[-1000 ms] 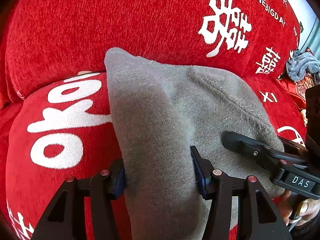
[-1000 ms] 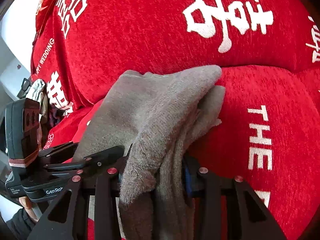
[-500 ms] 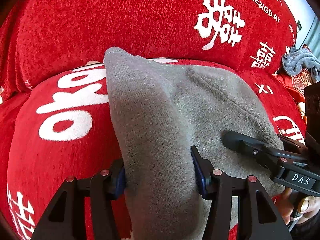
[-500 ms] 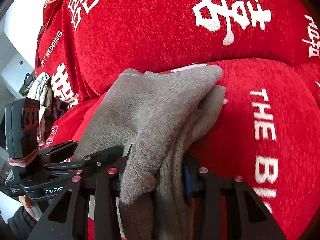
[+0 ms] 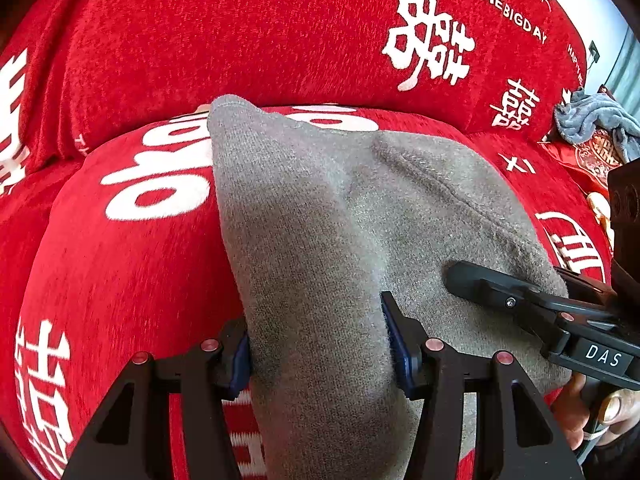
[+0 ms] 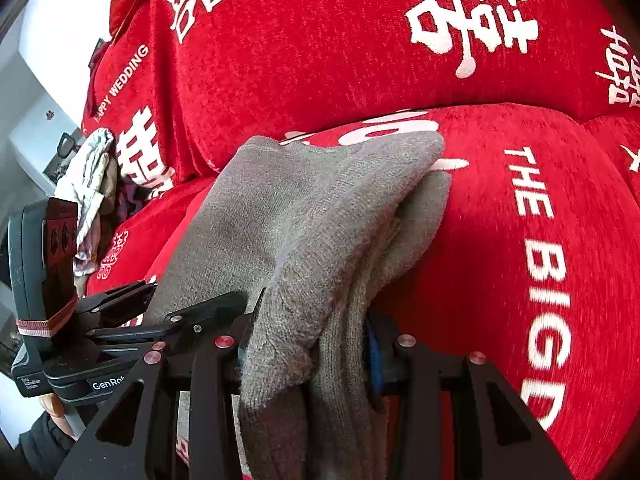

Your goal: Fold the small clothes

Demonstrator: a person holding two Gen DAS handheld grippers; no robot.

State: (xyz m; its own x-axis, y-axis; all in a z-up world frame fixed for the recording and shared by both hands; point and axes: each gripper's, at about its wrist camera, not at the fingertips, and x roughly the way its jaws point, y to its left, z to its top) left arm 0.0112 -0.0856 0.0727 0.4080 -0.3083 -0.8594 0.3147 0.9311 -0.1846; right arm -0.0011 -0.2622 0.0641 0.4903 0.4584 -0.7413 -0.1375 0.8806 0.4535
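Both my claws, left (image 5: 316, 344) and right (image 6: 308, 348), pinch the near edge of the grey knit (image 5: 360, 216) draped over the red sofa (image 5: 280, 40): light, limp, best held by its corners.

Grey knit garment (image 5: 304, 248), soft and fuzzy, doubled over in thick layers, bunched between my grippers, its far end draped on the red sofa cushion (image 5: 120, 272).

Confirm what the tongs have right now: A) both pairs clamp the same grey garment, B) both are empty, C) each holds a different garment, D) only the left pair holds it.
A: the left tongs and right tongs both pinch the grey garment.
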